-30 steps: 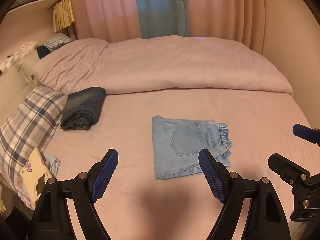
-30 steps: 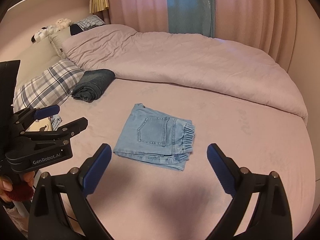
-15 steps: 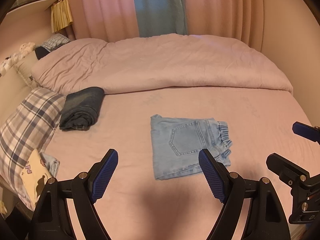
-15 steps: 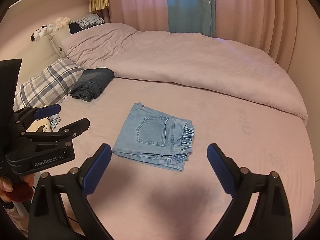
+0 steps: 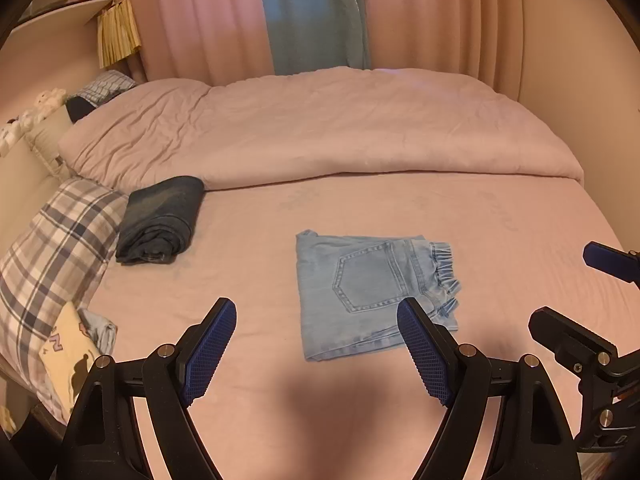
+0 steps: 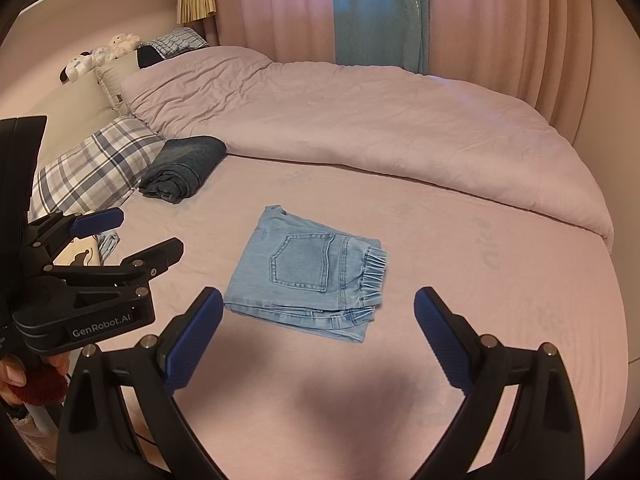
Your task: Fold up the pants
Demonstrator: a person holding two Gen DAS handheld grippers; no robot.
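Lying flat on the pink bed sheet [image 5: 460,216], the light-blue denim pants [image 5: 368,292] are folded into a compact, roughly square stack, back pocket facing up and the gathered elastic cuffs along the right edge. In the right wrist view the pants [image 6: 308,276] show several layered edges along the near side, neatly aligned. They sit near the middle of the bare sheet, well apart from the dark rolled jeans [image 5: 162,220] that rest beside the plaid pillow [image 5: 56,248], and in front of the rumpled pink duvet [image 5: 320,128].

The left gripper [image 5: 316,344] hovers above the sheet with its blue-padded fingers spread wide, gripping nothing and touching nothing; its right finger overlaps the pants' near corner only in the line of sight. The right gripper [image 6: 318,340] is likewise spread wide and empty, hanging clear of the fabric on the near side of the pants.
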